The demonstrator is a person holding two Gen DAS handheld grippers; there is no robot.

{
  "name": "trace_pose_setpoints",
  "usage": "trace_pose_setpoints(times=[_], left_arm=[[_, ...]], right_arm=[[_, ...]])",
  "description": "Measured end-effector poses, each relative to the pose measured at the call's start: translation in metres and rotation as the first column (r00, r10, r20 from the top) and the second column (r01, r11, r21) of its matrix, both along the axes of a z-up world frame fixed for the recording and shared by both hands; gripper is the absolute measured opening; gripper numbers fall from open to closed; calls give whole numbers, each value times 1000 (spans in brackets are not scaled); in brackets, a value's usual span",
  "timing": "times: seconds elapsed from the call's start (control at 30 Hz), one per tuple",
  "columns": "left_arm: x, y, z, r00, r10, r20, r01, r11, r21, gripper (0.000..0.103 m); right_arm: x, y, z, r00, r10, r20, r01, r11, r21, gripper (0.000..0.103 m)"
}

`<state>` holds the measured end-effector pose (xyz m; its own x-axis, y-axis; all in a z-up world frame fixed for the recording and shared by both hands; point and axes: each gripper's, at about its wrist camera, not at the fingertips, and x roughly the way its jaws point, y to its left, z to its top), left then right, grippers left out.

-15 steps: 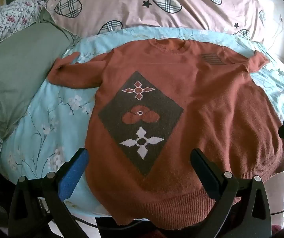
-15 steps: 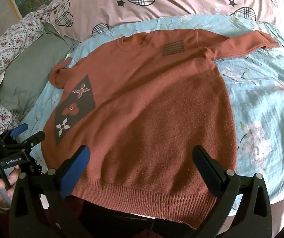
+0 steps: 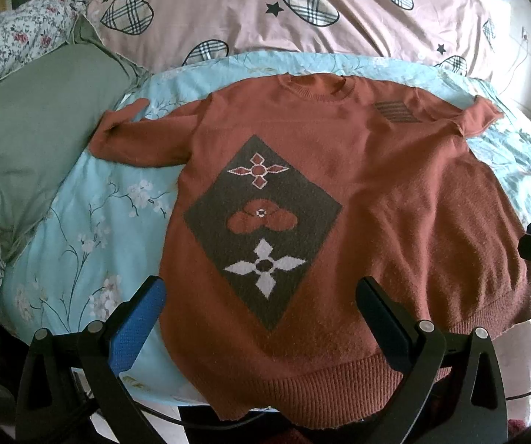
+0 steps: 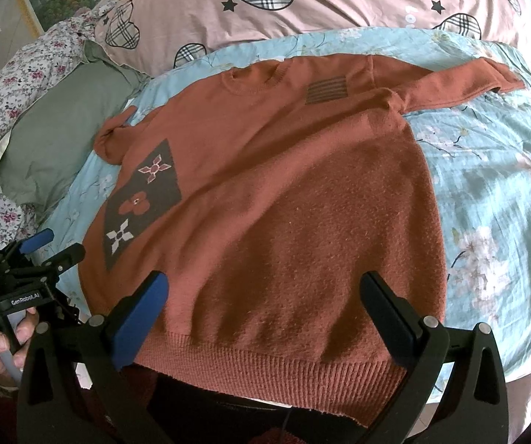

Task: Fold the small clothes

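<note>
A rust-orange knit sweater (image 3: 395,203) (image 4: 284,203) lies flat and face up on a light blue flowered sheet (image 3: 80,229), both sleeves spread out. A dark diamond patch with flower motifs (image 3: 261,222) sits on its front, and a small striped patch (image 4: 327,90) near one shoulder. My left gripper (image 3: 261,292) hovers open above the lower left part of the hem, nothing between its fingers. My right gripper (image 4: 265,288) hovers open over the lower right part of the sweater, also empty. In the right wrist view, the left gripper (image 4: 52,246) shows at the far left, held by a hand (image 4: 2,344).
A green pillow (image 3: 32,155) lies left of the sweater. A pink quilt with plaid hearts (image 3: 284,11) is bunched behind it. A white flowered cover (image 4: 17,85) is at the far left. The bed's front edge (image 4: 524,373) runs just below the hem.
Both views have shifted only slightly; the sweater lies as before and both grippers stay open.
</note>
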<state>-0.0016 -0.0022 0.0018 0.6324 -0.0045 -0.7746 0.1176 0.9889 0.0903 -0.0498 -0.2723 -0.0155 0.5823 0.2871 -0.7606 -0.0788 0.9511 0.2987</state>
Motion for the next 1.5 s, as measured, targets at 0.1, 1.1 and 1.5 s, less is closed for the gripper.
trace_pose_setpoints(times=[0.1, 1.1, 1.5], left_arm=[[-1, 2, 1, 1000, -2, 1, 2, 1000, -2, 102], [17, -8, -14, 996, -25, -80, 23, 999, -22, 102], [37, -18, -20, 995, -32, -95, 27, 998, -51, 102]], right_arm=[[0, 2, -1, 1000, 0, -1, 0, 1000, -1, 103], [15, -19, -10, 998, -27, 61, 29, 999, -24, 103], [37, -73, 0, 991, -115, 69, 114, 993, 15, 103]])
